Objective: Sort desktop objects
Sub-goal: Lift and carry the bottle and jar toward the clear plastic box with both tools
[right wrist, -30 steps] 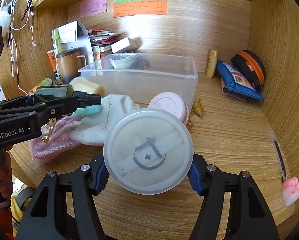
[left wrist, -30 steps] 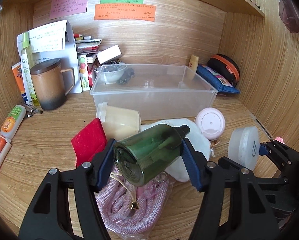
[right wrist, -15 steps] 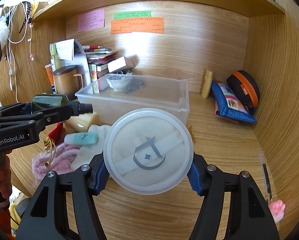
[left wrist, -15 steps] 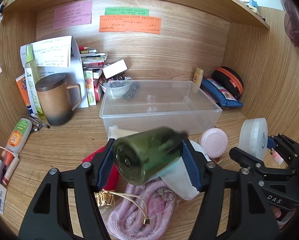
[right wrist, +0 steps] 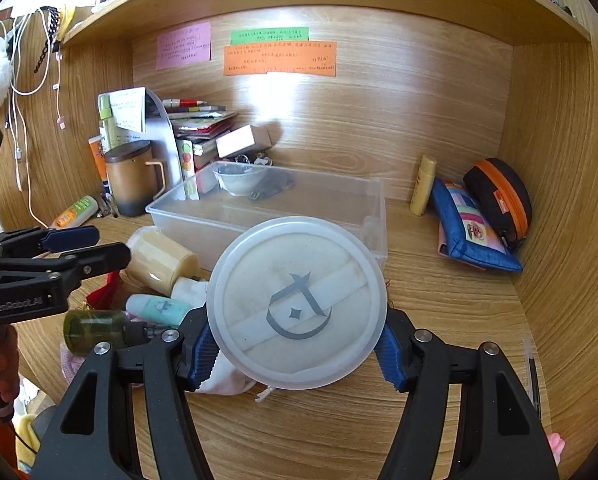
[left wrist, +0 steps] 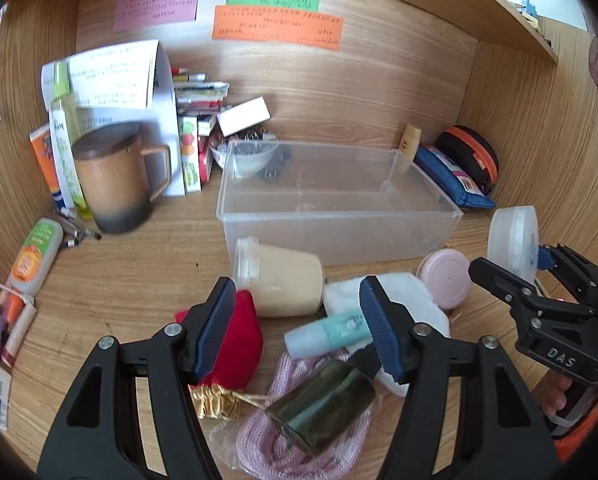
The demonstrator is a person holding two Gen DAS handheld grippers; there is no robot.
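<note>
Green bottle (left wrist: 323, 404) apparently loose below left gripper (left wrist: 297, 328), right view sidelong

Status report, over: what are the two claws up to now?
Left fingers open, empty. Green bottle lying on pink rope beneath them. Right fingers clamped on round white case. Clear bin ahead; cream jar lies before it.
</note>
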